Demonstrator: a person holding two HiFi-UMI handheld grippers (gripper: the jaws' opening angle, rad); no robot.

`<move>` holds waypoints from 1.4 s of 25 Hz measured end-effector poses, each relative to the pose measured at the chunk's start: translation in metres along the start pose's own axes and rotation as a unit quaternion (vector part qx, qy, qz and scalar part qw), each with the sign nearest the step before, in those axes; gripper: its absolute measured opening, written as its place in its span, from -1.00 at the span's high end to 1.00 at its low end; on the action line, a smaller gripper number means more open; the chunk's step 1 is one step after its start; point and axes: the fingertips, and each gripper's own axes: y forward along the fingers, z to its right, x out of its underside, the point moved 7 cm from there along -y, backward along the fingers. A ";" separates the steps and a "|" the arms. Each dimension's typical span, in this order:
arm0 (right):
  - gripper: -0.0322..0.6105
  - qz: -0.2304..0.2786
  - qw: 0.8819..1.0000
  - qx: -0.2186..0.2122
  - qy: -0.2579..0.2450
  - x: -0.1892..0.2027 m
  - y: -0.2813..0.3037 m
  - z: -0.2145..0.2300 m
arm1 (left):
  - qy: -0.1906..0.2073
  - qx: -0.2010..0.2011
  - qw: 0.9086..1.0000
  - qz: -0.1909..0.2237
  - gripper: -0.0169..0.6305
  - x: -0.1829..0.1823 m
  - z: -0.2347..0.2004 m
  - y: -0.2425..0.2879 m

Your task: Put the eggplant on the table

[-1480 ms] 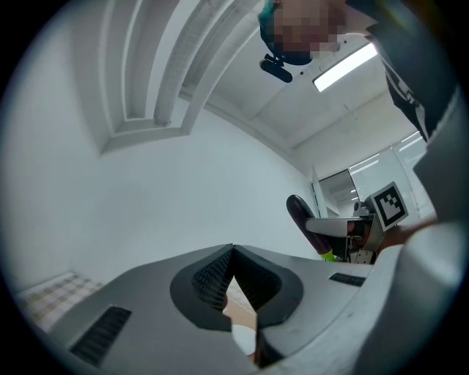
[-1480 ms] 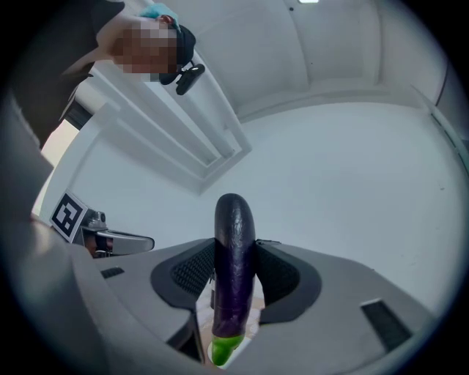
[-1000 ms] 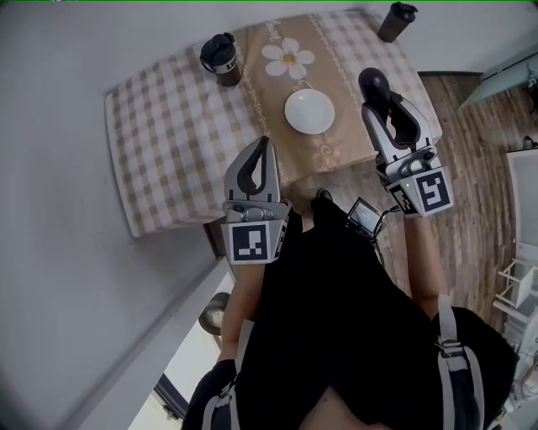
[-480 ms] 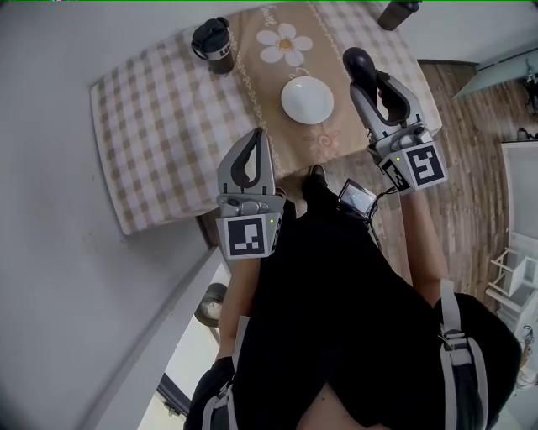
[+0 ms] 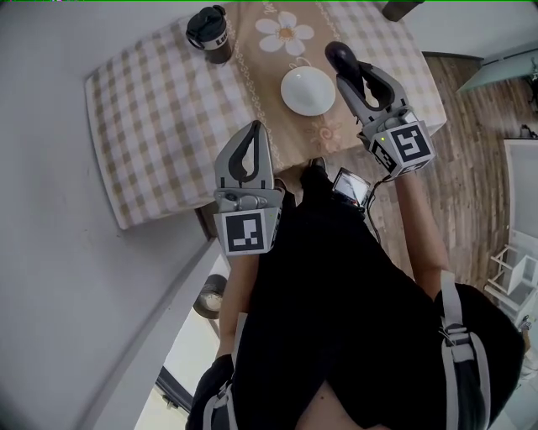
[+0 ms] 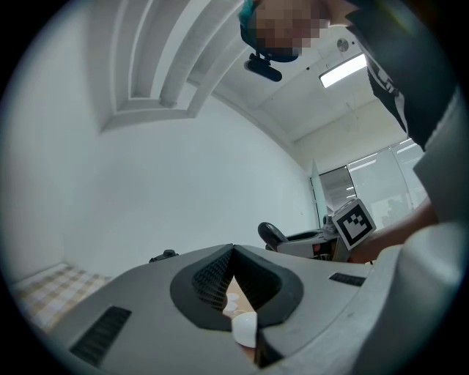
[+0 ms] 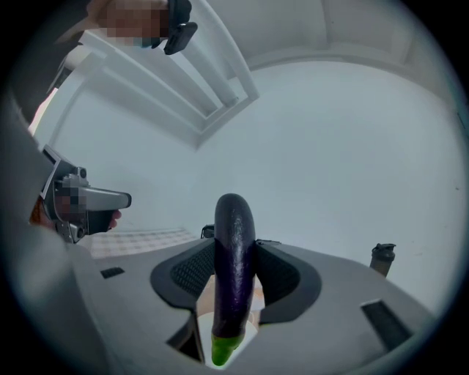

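Observation:
A dark purple eggplant [image 5: 338,55] with a green stem [image 7: 226,350] stands upright between the jaws of my right gripper [image 5: 351,74], which is shut on it. In the head view it hangs over the right part of the checked table [image 5: 160,109], just right of a white plate [image 5: 308,90]. The right gripper view shows the eggplant [image 7: 234,249] clamped between the black pads. My left gripper [image 5: 254,128] is shut and holds nothing, over the table's near edge. From the left gripper view its tips [image 6: 233,250] meet, and the eggplant [image 6: 270,234] shows off to the right.
A black lidded cup [image 5: 208,32] stands at the table's far left, and a dark tumbler [image 5: 395,7] at its far right corner. A beige runner with a flower [image 5: 284,34] crosses the middle. A grey wall is on the left and wooden floor [image 5: 471,126] on the right.
My right gripper has carried the eggplant leftward and lower, closer beside the plate. The left gripper has shifted a little toward the table edge and stays shut.

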 end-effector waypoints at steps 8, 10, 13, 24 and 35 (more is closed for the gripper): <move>0.34 -0.039 0.999 -0.010 0.016 0.041 0.013 0.005 | 0.011 0.002 1.000 -0.012 0.92 0.006 0.009 0.002; 0.34 -0.049 0.998 -0.012 0.022 0.048 0.014 0.006 | 0.012 0.004 1.000 -0.014 0.92 0.006 0.011 0.003; 0.34 -0.065 0.997 -0.016 0.030 0.060 0.018 0.005 | 0.011 0.006 1.000 -0.017 0.92 0.008 0.013 0.003; 0.34 -0.150 0.988 -0.036 0.026 0.108 0.041 -0.002 | 0.004 -0.002 1.000 -0.021 0.92 0.015 0.008 -0.004; 0.34 -0.207 0.977 -0.043 0.038 0.159 0.068 0.004 | 0.005 -0.018 0.999 -0.030 0.92 0.017 -0.002 -0.004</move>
